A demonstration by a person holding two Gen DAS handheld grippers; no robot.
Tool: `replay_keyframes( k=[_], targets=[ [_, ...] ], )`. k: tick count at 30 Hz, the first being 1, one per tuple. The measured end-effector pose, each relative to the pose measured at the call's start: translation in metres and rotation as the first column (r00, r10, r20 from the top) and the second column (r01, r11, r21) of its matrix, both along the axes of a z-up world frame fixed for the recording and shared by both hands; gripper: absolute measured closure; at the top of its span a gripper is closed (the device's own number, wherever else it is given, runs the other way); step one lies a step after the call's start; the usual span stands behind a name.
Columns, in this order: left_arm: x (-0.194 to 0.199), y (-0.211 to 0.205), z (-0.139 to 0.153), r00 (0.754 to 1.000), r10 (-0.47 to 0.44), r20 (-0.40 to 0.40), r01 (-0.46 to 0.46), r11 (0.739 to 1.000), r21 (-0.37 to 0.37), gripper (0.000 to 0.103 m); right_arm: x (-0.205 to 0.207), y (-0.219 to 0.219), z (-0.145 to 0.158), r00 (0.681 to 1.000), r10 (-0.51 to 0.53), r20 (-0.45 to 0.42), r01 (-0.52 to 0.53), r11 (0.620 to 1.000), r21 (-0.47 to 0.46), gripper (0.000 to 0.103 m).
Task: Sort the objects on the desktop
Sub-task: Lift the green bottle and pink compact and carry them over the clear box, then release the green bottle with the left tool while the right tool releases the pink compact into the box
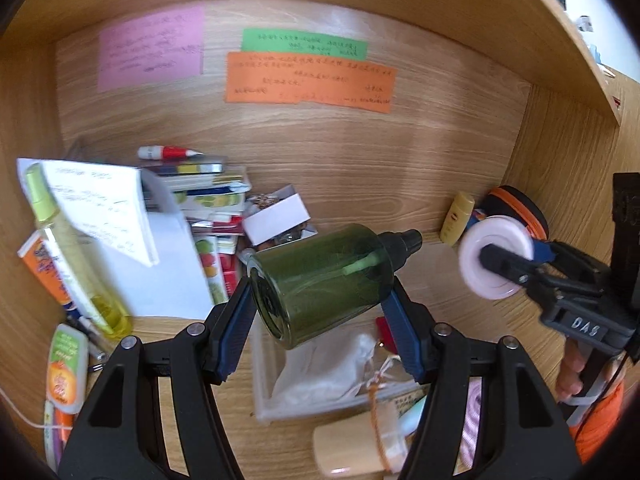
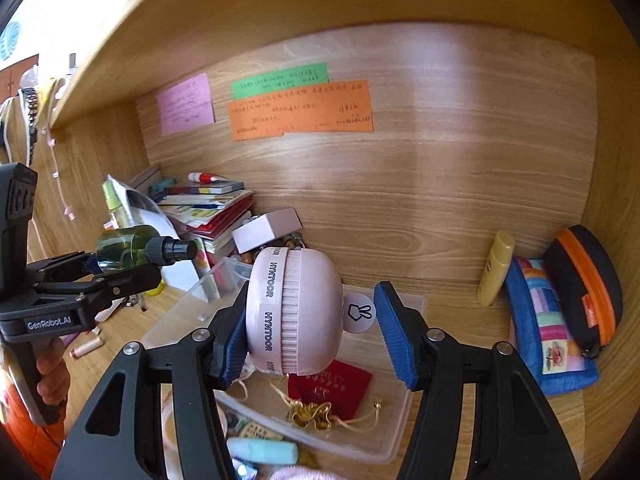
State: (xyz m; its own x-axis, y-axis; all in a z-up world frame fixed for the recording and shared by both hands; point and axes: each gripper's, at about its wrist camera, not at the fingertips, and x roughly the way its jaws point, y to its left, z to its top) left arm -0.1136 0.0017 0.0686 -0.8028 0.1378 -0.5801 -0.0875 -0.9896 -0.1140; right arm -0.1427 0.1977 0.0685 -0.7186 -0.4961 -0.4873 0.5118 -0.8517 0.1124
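**A:** Left wrist view first: what am I holding?

**B:** Your left gripper [image 1: 320, 300] sits about half open, clamped on the green bottle [image 1: 324, 276], both pads on its body, lifted above the clear tray [image 1: 264, 400]. Its long axis runs from base at 7 o'clock to black cap at 2 o'clock. I'd guess it's light, looks near empty, and the smooth round plastic could roll between the pads, so I'd keep the grip mid-body, never on the cap. The right gripper [image 1: 516, 264] shows at 3 o'clock, pinching the pink round case [image 1: 496, 256].

**A:** And the right wrist view?

**B:** The right gripper [image 2: 312, 328] is around half open. The left pad presses the pink round case [image 2: 294, 312]; I can't quite see the right pad touching, though the other view looks like a proper grip. It stands on edge, flat faces toward the pads, axis across from 9 to 3, above the clear tray [image 2: 400, 412]. Rigid, light, probably slick; I'd stay on the flat faces. The left gripper [image 2: 90, 266] with the green bottle [image 2: 128, 246] is at 9 o'clock.
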Motion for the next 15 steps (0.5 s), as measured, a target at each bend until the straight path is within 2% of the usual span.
replay_keyframes(
  k=[4,9,15],
  targets=[
    [-0.023,0.006,-0.011,0.999,-0.012,0.045,0.011,1.0,0.011,0.04,-0.014,-0.007,-0.015,0.999,-0.015,0.035,0.014,1.0,0.023,0.048],
    [-0.046,0.01,-0.041,0.991,-0.029,0.131,0.023,0.999,0.045,0.04,-0.027,-0.012,-0.038,0.996,-0.023,0.091,0.017,0.997,0.072,0.048],
    [-0.059,0.021,-0.069,0.977,-0.073,0.202,0.068,0.997,0.031,0.04,-0.037,-0.02,-0.063,0.988,-0.037,0.147,0.016,0.99,0.138,0.048]
  ],
)
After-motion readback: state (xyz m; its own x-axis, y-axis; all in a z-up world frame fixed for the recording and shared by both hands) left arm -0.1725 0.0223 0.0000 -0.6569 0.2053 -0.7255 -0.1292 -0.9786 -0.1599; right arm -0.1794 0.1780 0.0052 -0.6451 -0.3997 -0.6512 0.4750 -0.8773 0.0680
